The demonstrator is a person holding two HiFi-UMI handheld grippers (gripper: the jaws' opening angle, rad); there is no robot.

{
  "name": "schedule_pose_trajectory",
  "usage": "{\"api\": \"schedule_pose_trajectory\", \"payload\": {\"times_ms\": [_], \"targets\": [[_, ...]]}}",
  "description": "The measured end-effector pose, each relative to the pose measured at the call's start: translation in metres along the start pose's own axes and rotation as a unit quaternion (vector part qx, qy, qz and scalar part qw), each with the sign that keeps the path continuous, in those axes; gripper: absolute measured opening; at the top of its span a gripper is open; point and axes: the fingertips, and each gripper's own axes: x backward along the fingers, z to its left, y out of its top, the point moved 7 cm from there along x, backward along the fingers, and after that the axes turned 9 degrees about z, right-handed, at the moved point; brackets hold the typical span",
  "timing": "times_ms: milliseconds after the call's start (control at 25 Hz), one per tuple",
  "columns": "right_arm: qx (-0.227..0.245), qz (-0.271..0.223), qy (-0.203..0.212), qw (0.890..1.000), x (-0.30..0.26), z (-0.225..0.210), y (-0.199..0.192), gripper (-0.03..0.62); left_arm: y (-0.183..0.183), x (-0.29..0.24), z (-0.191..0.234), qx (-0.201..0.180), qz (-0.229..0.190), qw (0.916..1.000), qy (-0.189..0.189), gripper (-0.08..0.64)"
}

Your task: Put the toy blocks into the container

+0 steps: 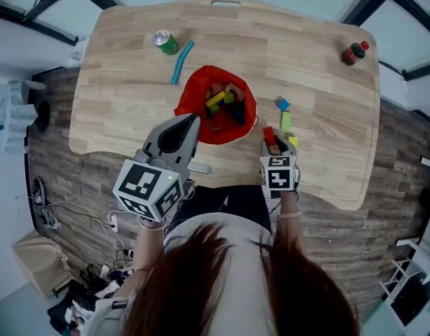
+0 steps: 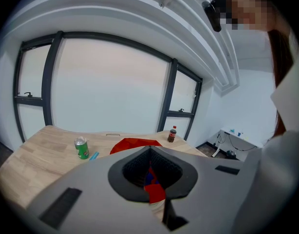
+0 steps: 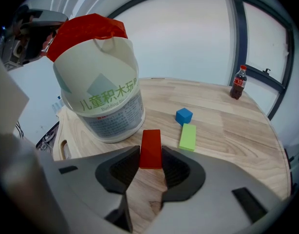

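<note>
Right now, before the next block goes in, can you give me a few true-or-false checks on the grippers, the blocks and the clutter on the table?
1. The right gripper has a red block between its jaws. True.
2. The green can lies on its side. False: it stands upright.
3. A blue block and a green block lie on the table, outside the container. True.
4. The cola bottle touches the container. False: it stands apart, near the table's far corner.
5. The container is empty. False: the head view shows several blocks inside.
</note>
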Motion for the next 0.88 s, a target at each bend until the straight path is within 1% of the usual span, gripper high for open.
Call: {"api": "schedule_pose_trajectory", "payload": {"times_ms": [240,400,880], "targets": [[-0.008,-0.007,-0.009,1.0,0.012,-0.001,0.004,0.144,0.002,0.005,0.0,0.0,-0.009,1.0,-0.001,0.009],[-0.01,-0.021,-0.014,1.0,0.021,-0.001,0.01,0.144,0.002,0.008,0.001,0.001,-0.013,0.9999,-0.003,0.009],[-0.014,-0.058,-0.033,0.998,0.05,-0.003,0.031,0.144,0.014,0.019,0.0,-0.009,-0.041,0.9991,-0.011,0.009]]}}
